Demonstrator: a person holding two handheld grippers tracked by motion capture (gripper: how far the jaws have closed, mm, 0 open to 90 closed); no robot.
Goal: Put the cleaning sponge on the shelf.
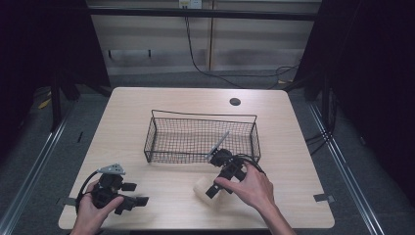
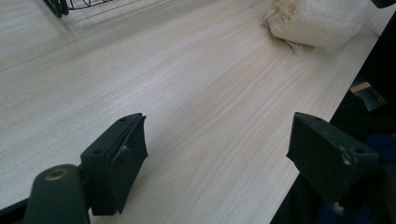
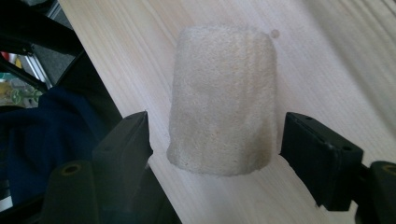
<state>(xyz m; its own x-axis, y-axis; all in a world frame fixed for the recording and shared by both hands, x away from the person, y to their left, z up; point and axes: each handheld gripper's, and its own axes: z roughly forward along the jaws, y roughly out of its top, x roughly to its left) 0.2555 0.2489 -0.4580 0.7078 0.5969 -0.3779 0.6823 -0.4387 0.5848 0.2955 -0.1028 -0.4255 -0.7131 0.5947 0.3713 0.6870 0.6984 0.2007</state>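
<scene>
1. We hold our right gripper (image 3: 212, 140) wide open around the soft white roll (image 3: 223, 100), near the table's front edge (image 1: 195, 228).
2. We should push lower, then squeeze gently in the middle.
3. Our left gripper (image 2: 215, 154) waits wide open, holding nothing.
4. The wire basket (image 1: 155, 128) is just behind, with room above.

The bench (image 1: 147, 105) is a pale wood-grain top with rounded corners and a small dark round hole (image 1: 235, 102) near its far edge. A black wire basket (image 1: 201, 137) stands on it around the middle, and a cream towel roll (image 1: 202, 189) (fuzzy, lying on its side) rests near the front edge.
</scene>
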